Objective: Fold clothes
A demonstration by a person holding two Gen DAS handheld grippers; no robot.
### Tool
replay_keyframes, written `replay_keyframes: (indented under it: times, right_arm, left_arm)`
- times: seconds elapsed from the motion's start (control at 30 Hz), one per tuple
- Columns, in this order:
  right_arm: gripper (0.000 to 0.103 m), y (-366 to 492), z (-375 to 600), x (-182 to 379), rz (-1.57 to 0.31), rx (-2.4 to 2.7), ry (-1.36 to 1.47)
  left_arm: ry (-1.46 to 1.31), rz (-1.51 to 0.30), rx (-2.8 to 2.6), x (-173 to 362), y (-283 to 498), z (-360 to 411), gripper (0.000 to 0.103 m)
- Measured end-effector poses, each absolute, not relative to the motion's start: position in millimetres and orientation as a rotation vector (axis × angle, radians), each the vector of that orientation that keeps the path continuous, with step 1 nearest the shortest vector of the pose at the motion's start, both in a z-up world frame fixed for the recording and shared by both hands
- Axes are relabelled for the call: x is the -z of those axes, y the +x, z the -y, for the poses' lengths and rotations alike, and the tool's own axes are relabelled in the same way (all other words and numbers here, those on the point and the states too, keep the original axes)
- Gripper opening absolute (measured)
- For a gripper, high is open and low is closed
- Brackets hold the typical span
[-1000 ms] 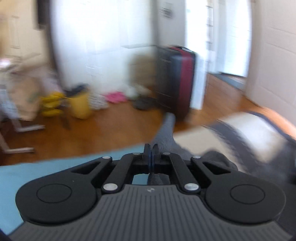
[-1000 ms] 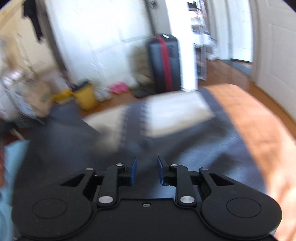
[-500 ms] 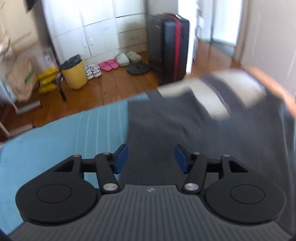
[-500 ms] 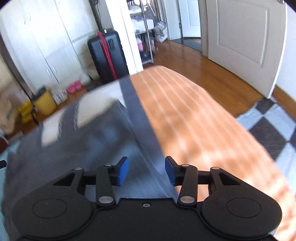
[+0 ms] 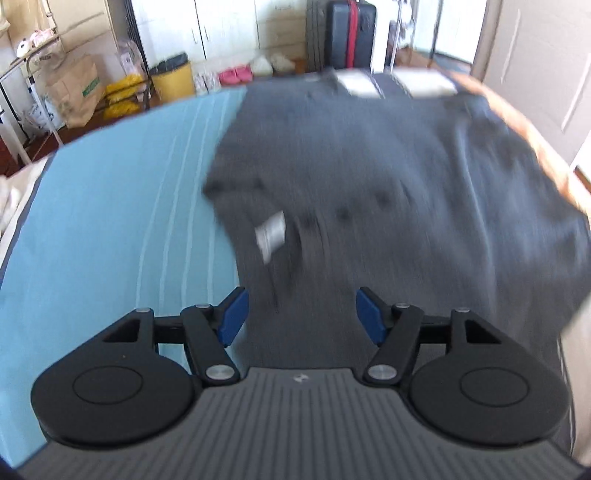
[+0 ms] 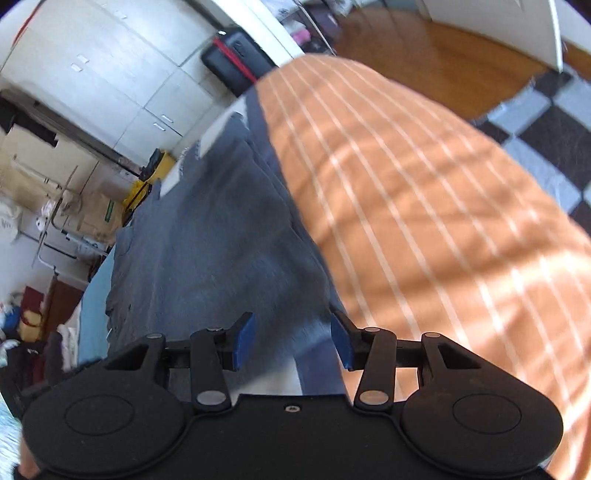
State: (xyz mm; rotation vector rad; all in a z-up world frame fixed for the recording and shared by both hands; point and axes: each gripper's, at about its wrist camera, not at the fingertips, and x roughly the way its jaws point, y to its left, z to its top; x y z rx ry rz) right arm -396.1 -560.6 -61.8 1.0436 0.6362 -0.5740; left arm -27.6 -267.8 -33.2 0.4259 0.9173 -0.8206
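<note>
A dark grey garment (image 5: 369, 177) lies spread flat on the bed, with a small white label (image 5: 271, 236) showing near its near-left part. My left gripper (image 5: 301, 314) hovers open above the garment's near edge, nothing between its blue-padded fingers. In the right wrist view the same grey garment (image 6: 207, 243) runs along the seam between the blue and orange covers. My right gripper (image 6: 291, 345) is open over the garment's near right edge and holds nothing.
The bed has a light blue striped cover (image 5: 122, 206) on the left and an orange striped cover (image 6: 424, 192) on the right. Beyond the bed stand a black-and-red suitcase (image 5: 351, 33), a yellow bin (image 5: 173, 79), paper bags and white cabinets (image 6: 110, 66). Wooden floor and a checkered mat (image 6: 546, 136) lie to the right.
My left gripper was shut on the garment a second ago and has since opened, dropping it flat. My right gripper opened wider. Both views tilted down and pulled back over the spread garment.
</note>
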Motion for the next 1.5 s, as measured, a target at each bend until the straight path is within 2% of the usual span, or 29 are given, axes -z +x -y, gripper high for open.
replay_keyframes:
  times: [0.13,0.23,0.3,0.4,0.43,0.47,0.5,0.67,0.8,0.93,1.3,1.33,1.4,1.43,1.5]
  right_arm:
    - [0.051,-402.4,558.5,84.1,-0.628,0.537,1.167]
    - [0.053,-399.0,556.5,96.0,-0.589,0.533,1.167]
    - [0.057,-398.4,558.1,104.1,-0.517,0.518,1.179]
    - [0.057,-386.6,557.3,108.3,-0.482,0.5,1.076]
    - [0.041,-380.6,555.4,107.1,-0.486,0.516,1.023]
    - [0.018,-374.6,553.4,105.9,-0.49,0.533,0.969]
    - [0.005,-374.3,543.5,93.6,-0.481,0.576,0.892]
    - [0.004,-383.7,490.1,38.0,-0.484,0.715,0.576]
    - [0.004,-398.2,497.8,74.9,-0.561,0.724,0.77]
    - [0.004,-412.6,505.7,105.2,-0.505,0.745,0.849]
    - [0.004,-410.8,502.9,105.7,-0.505,0.741,0.833]
    - [0.005,-409.1,502.0,104.9,-0.512,0.739,0.818]
    - [0.005,-406.2,501.7,104.3,-0.522,0.73,0.791]
    - [0.005,-405.6,502.5,104.2,-0.526,0.724,0.789]
    - [0.005,-403.9,503.0,100.4,-0.543,0.7,0.766]
  left_arm:
    - [0.328,-1.024,0.889,43.1,-63.5,232.8,0.07]
    - [0.238,-1.17,0.955,64.5,-79.5,214.8,0.071]
    - [0.229,-1.171,0.957,68.6,-92.3,202.2,0.071]
    - [0.217,-1.16,0.957,69.0,-107.3,190.2,0.076]
    - [0.186,-1.168,0.961,71.2,-109.1,185.9,0.079]
    - [0.157,-1.176,0.965,73.1,-111.8,181.0,0.08]
    - [0.151,-1.176,0.968,73.1,-113.7,178.2,0.08]
    - [0.115,-1.215,0.974,72.2,-108.0,174.4,0.08]
    - [0.075,-1.225,0.991,73.4,-108.9,171.2,0.08]
    - [0.019,-1.273,1.077,76.3,-111.0,167.0,0.08]
    - [-0.068,-1.295,1.274,78.8,-133.2,176.8,0.079]
    - [-0.072,-1.299,1.268,80.4,-132.2,180.4,0.073]
    - [-0.028,-1.295,1.21,84.7,-128.8,186.5,0.031]
    - [-0.011,-1.295,1.179,86.8,-126.7,188.6,0.003]
    - [-0.054,-1.297,1.146,83.6,-121.2,181.7,0.002]
